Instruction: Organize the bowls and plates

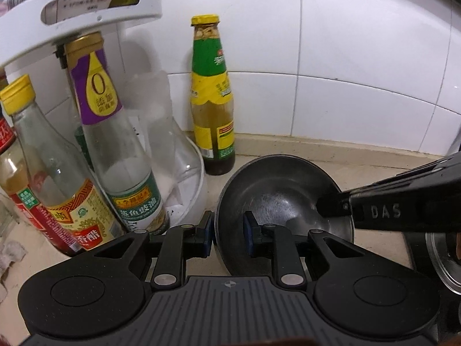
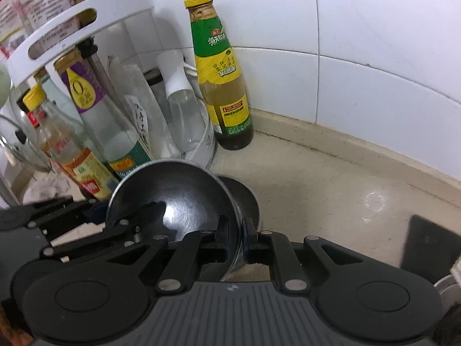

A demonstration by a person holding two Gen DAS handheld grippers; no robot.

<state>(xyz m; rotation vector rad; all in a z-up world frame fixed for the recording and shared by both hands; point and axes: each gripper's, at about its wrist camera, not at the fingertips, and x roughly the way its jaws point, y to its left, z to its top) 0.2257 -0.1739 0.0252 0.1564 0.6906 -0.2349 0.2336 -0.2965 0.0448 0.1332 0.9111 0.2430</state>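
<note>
You hold one dark metal bowl (image 1: 283, 193) between both tools: the left hand-held gripper (image 1: 229, 235) is clenched on its near-left rim, one pad outside the wall and one inside, and the right hand-held gripper (image 2: 236, 238) is pinched on the opposite rim, its fingers reaching into the bowl from the right in the left wrist view. The bowl hangs tilted, just above the beige tabletop (image 2: 331, 190), near the corner of the white tiled wall. Under it, in the right wrist view, a second round metal piece (image 2: 245, 199) peeks out; you are probably about to nest or set down there, though I cannot tell whether the two touch.

Keep both grips even so the thin rim does not twist out of the pads. Level the bowl before lowering, and stay clear of the green-labelled sauce bottle (image 2: 223, 86) and the white bottle rack (image 1: 86, 8) close on the left.

The bowl is shallow, round, dull grey steel with fine scratches and a bright glare spot inside; it looks empty and slippery.
</note>
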